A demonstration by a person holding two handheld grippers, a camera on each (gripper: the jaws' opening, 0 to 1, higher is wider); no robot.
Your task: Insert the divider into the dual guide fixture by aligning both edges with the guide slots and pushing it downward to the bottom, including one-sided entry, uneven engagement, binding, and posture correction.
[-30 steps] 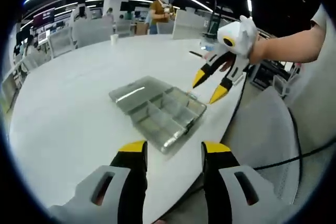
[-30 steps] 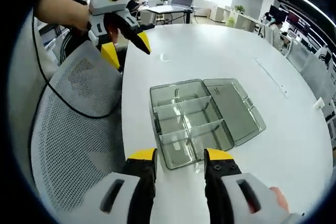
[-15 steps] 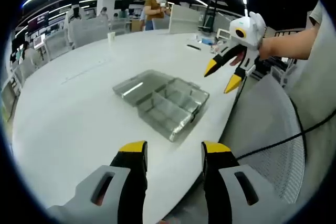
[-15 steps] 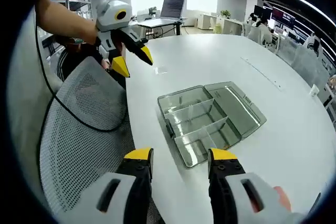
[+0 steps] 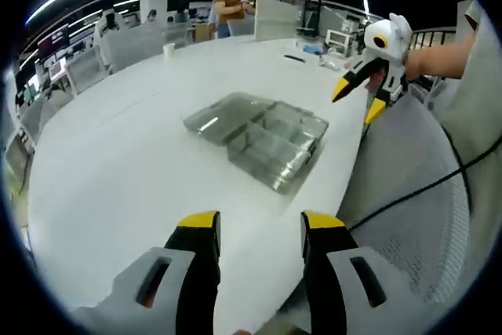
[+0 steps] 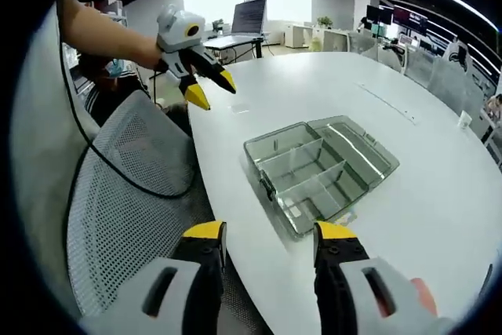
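On the large white round table lies a clear grey plastic compartment box with its hinged lid folded flat open beside it, near the table edge that faces the grey mesh office chair. Thin clear dividers stand inside the box and split it into several compartments; whether any of them is only partly seated cannot be told at this size.

From the left gripper view, the left gripper rises from the bottom with its two yellow-tipped black jaws set wide apart and nothing between them, held above the table and well short of the box. The right gripper comes in from the upper right, a white body with yellow-tipped black jaws, carried in a person's hand; its jaws are parted and hold nothing, and it hangs above the chair back just off the table edge, apart from the box.

From the right gripper view, the right gripper shows its own jaws wide and empty, over the table rim with the box just ahead of them. The left gripper appears at upper left on a bare forearm, jaws spread and empty, near the table's far edge. A black cable trails across the chair. An open laptop sits on a desk in the office beyond, and a person in a brown top stands past the table.
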